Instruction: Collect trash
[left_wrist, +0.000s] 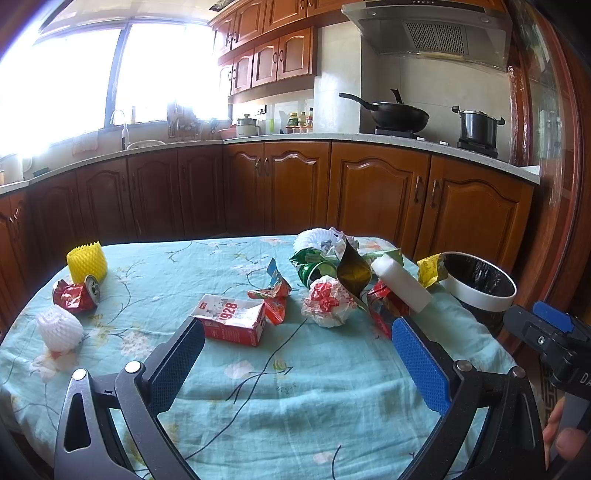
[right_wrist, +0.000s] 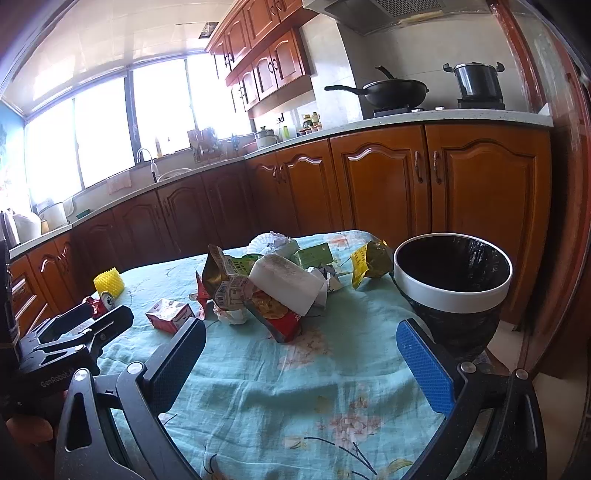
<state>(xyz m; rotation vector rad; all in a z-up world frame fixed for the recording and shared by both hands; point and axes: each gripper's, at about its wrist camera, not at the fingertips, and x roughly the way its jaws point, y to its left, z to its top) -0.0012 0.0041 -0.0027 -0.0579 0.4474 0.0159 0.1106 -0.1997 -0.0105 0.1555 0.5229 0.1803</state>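
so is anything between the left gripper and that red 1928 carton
Nothing visible: the left gripper is open, and only bare tablecloth lies between it and the red carton, just ahead by its left finger.

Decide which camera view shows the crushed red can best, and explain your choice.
The left wrist view. There the crushed red can lies in the open beside the yellow foam net, its silver top plain. In the right wrist view it is far off and partly hidden behind the left gripper.
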